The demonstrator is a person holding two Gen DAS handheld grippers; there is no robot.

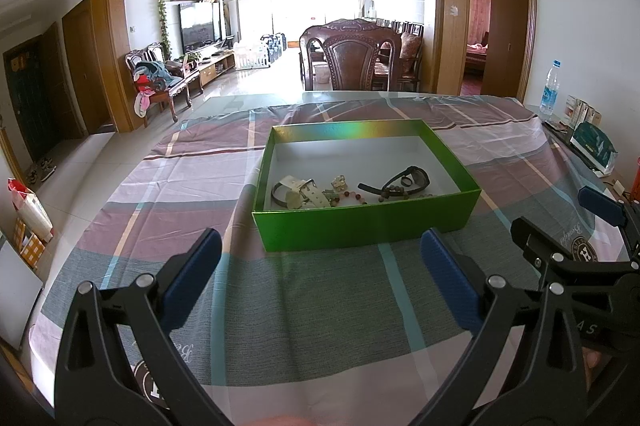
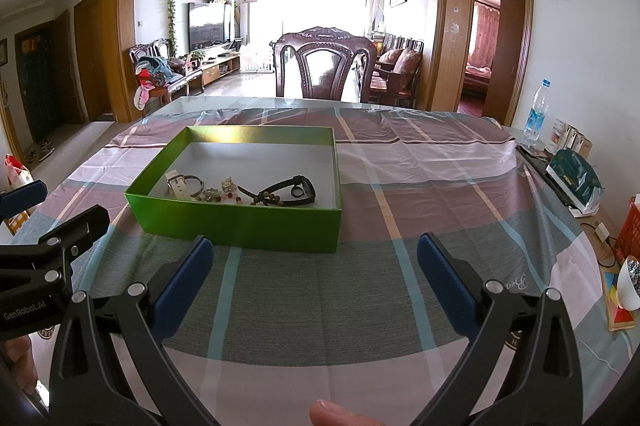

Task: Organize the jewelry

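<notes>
Jewelry point(image 1: 352, 188), a tangle of straps, beads and a ring, lies along the near side of the green box point(image 1: 360, 230) on the checked cloth point(image 1: 320, 306). Left gripper point(image 1: 320, 290) and right gripper point(image 2: 316, 286) hover before it, spread wide, empty. Snagged strands could drag neighbouring pieces out.

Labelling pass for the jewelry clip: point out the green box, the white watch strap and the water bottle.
green box point(image 1: 360, 226), left wrist view, on its near outer wall.
white watch strap point(image 1: 310, 196), left wrist view, on the strap below the buckle.
water bottle point(image 2: 535, 116), right wrist view, on its label.
</notes>
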